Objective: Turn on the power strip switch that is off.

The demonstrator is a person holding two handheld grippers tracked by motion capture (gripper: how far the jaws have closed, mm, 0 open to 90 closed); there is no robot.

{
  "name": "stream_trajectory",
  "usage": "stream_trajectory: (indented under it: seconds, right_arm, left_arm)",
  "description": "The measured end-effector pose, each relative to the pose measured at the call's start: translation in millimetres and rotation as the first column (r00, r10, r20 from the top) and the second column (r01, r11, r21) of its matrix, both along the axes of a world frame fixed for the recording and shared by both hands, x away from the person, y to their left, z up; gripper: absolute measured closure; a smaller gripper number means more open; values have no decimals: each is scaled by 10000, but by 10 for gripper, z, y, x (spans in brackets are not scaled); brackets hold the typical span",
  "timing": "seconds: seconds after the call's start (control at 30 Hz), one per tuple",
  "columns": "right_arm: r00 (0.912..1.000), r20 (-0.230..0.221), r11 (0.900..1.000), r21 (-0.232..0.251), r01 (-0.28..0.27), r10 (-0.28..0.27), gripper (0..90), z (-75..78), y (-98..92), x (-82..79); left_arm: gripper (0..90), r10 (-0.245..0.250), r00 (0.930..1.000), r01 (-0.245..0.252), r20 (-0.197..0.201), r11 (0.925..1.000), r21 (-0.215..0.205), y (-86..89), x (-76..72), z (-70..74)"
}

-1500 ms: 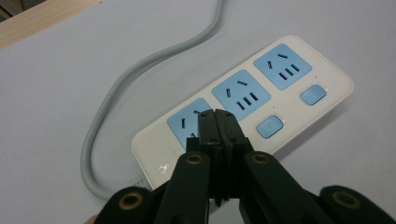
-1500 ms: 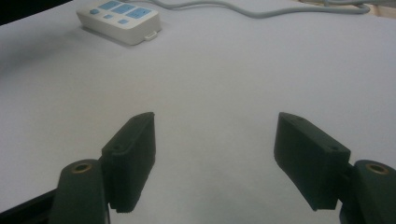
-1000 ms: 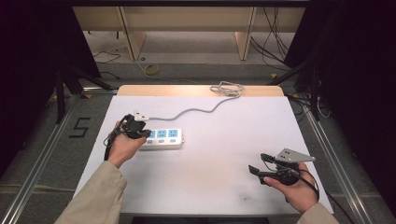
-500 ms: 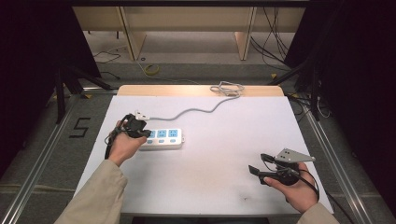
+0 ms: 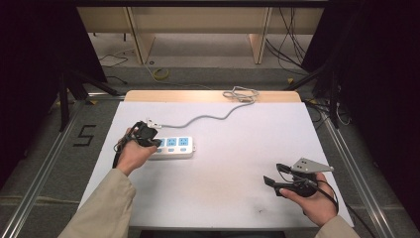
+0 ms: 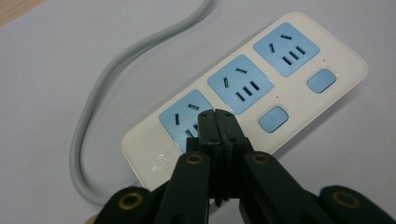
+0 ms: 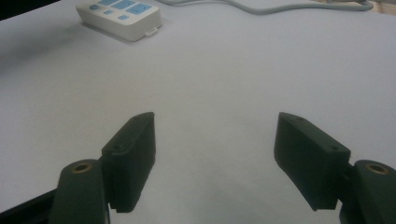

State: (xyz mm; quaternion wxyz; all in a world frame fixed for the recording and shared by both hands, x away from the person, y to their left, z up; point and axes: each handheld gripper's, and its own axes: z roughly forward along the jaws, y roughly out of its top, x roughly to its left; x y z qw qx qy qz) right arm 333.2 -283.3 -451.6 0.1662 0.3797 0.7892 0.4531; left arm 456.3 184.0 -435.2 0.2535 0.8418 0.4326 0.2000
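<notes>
Change: none since a second ago; both hands unmoved.
Left gripper (image 6: pixel 217 122): fingers closed together, empty, tips on power strip (image 6: pixel 261 84) end socket.
Right gripper (image 7: pixel 215 154): fingers wide apart, empty, over counter (image 5: pixel 237 148).
Meaning: likely pressing the strip, paused.

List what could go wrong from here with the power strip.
The left hand-held gripper, jaws shut, hangs over the end outlet of the power strip; a push there might slide or tip the strip, since nothing braces it. The right hand-held gripper sits open, far off. The grey cord could drag it.
</notes>
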Motion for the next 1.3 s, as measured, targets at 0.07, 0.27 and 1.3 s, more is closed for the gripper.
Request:
stream_trajectory:
  seconds: [0.07,0.27,1.3]
  right_arm:
    - [10000,-9,10000,-7,-2,2,301,-2,1,0]
    - [10000,-28,10000,-16,-23,23,301,-5,4,2]
    - [10000,-47,10000,-51,-47,47,299,-9,5,2]
  left_arm:
    - [899,-17,10000,17,-39,10000,11,-1,0,1]
    - [899,-86,9999,88,-140,9999,99,-5,7,-11]
    - [899,-384,9978,415,-542,9975,564,-51,38,-66]
